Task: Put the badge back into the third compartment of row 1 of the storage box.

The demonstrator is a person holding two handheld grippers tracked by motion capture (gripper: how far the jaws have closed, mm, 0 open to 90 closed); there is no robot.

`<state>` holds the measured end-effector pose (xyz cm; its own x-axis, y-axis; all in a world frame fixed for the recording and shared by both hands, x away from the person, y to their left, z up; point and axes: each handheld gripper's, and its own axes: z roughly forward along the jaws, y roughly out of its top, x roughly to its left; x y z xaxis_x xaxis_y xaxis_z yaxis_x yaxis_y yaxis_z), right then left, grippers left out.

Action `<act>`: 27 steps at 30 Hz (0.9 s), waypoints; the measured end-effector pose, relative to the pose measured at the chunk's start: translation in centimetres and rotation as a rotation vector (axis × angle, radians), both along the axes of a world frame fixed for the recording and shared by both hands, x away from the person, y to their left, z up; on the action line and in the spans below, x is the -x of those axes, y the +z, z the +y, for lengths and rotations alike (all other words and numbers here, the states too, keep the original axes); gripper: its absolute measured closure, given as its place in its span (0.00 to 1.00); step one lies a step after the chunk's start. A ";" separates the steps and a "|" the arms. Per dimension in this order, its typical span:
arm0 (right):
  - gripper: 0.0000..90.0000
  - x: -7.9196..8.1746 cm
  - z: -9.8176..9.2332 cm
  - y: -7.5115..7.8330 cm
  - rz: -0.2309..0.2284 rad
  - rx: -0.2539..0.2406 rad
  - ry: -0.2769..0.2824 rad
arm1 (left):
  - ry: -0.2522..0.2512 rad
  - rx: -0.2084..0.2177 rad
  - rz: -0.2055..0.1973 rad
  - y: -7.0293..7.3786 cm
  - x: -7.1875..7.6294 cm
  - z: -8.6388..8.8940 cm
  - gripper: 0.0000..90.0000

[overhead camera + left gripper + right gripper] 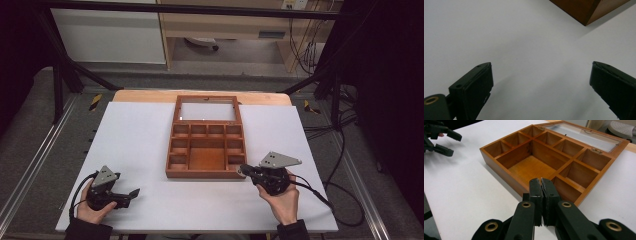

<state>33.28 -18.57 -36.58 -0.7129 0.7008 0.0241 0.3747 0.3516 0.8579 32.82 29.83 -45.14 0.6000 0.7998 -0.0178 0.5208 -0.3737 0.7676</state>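
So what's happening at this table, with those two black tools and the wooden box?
A person sits at a white table with a gripper in each hand. A wooden box with small empty compartments lies in the middle, its glass lid swung open flat behind it. The right gripper is shut, empty, its tips at the box's near right corner. The left gripper is open and rests off to the side, holding nothing.

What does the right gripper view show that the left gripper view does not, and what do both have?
Right gripper view alone: the right claw shut with nothing between its jaws, the box's empty compartments, its glass lid lying open, and the left claw far off at upper left. Left gripper view alone: the left claw's own jaws standing wide apart over bare table. Both: the wooden box, a mere corner of it in the left gripper view, and the white table.
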 end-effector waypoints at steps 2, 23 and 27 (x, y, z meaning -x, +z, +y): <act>0.98 -0.2 0.1 0.2 -0.005 -0.001 -0.003 | 0.000 0.000 0.000 0.0 0.0 0.0 0.05; 0.98 -2.0 0.9 2.1 -0.035 -0.007 -0.019 | 0.000 0.000 0.000 0.0 0.0 0.0 0.05; 0.98 -2.3 1.1 2.4 -0.033 -0.007 -0.023 | 0.000 0.000 0.000 0.0 0.0 0.0 0.05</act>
